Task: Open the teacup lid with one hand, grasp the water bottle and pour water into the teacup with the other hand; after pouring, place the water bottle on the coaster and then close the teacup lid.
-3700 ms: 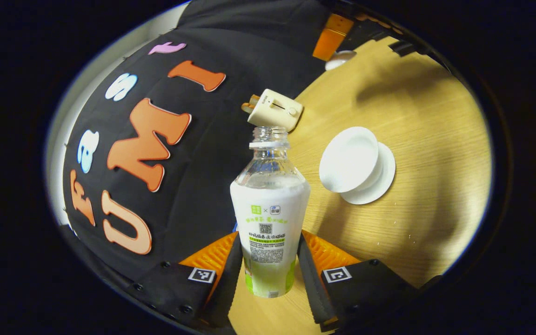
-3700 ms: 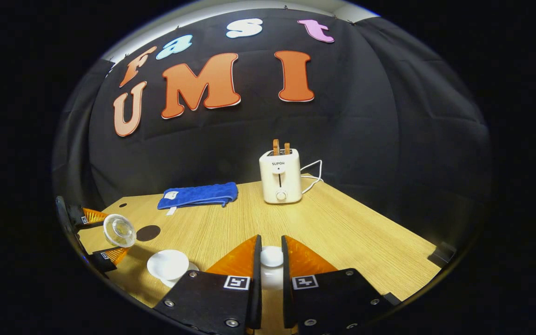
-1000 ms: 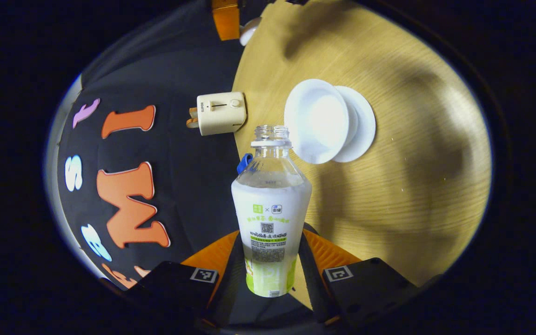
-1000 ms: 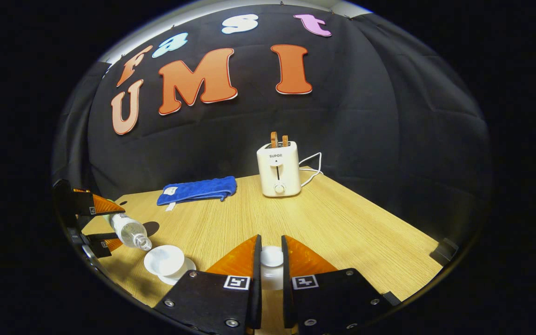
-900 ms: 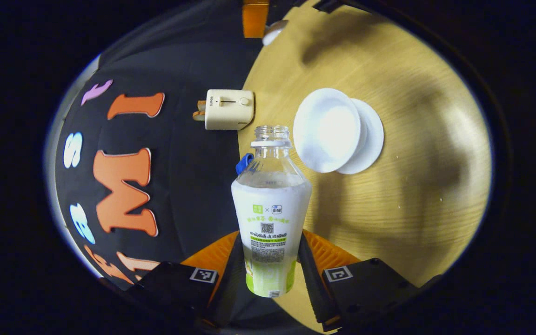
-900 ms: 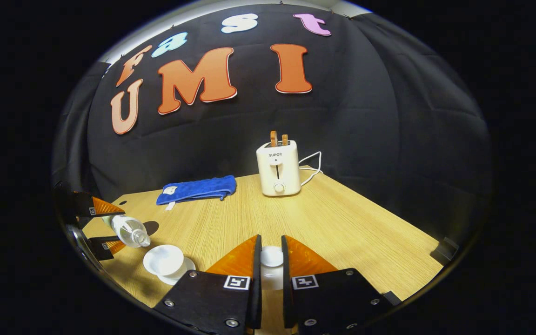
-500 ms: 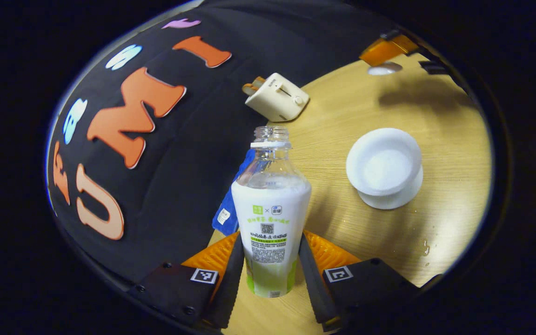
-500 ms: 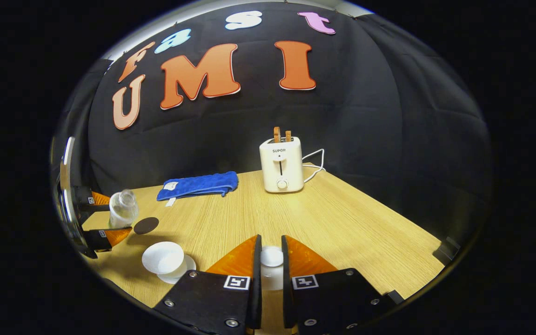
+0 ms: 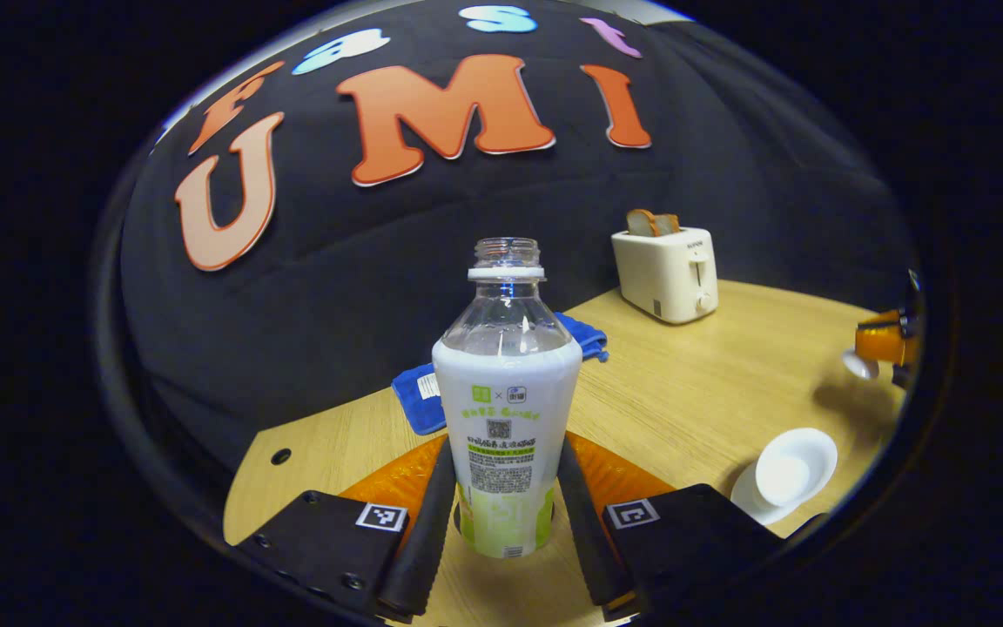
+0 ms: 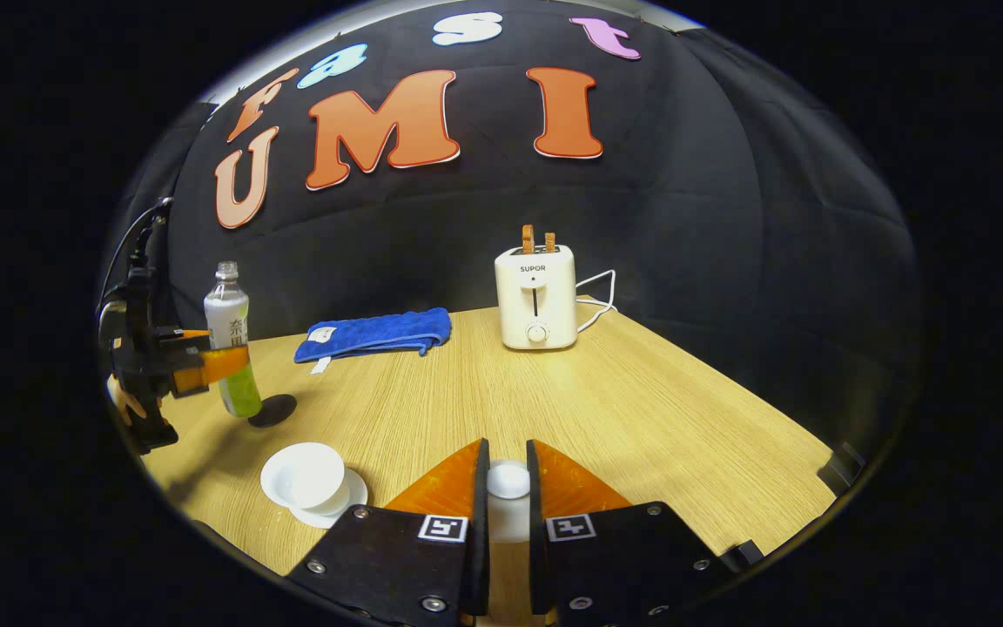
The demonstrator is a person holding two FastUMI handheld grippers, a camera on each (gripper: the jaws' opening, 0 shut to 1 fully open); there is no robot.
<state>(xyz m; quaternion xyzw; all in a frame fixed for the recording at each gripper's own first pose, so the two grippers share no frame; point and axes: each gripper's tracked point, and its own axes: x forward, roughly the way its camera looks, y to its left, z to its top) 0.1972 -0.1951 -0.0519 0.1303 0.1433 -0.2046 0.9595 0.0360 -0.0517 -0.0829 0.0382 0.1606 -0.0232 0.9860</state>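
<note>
The left gripper pinches the bottle, which stands upright just beside the dark coaster. The right gripper is squeezed on the lid (the cup sits open). The bottle has no cap, so a tilt or an off-center landing could spill water on the table.

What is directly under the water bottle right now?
In the right gripper view the water bottle, upright in the left gripper, is over the dark round coaster. Whether its base touches cannot be told.
</note>
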